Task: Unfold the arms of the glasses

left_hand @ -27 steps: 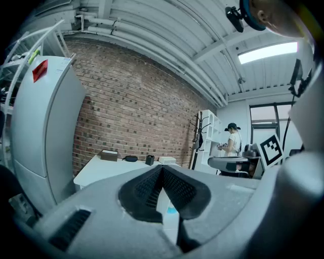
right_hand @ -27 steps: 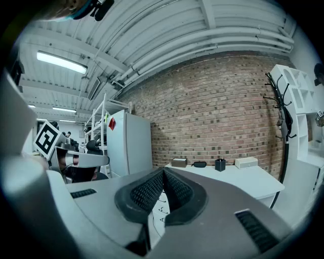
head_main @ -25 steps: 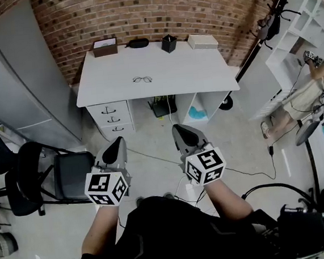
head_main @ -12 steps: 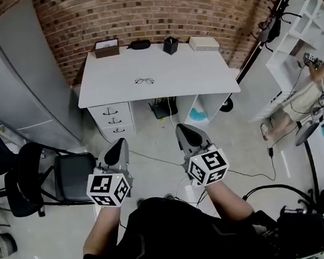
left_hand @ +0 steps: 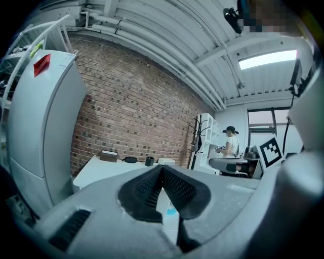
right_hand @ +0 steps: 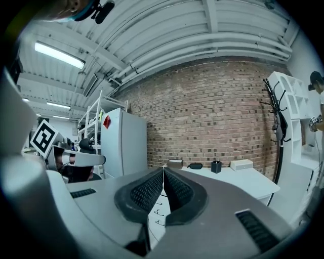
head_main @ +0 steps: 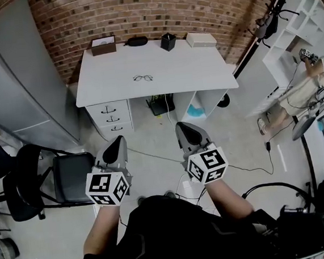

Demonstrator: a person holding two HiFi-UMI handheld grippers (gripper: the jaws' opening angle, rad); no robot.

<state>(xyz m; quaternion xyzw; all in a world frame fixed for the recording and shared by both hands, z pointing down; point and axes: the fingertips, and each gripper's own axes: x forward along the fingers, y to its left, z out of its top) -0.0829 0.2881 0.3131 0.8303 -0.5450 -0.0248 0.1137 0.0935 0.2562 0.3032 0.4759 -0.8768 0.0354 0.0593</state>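
Note:
A pair of thin dark glasses lies near the middle of a white desk against the brick wall, far ahead of both grippers. My left gripper and right gripper are held side by side over the floor in front of the desk, both shut with nothing between the pads. In the left gripper view the jaws meet at a point, with the desk beyond. The right gripper view shows closed jaws and the desk to the right.
On the desk's back edge stand a brown box, a black glasses case, a black pen cup and a white box. A grey fridge stands left, black chairs lower left, white shelves right with a person.
The desk has shifted slightly in the head view as the head moved. Both grippers stay shut and hold nearly the same place.

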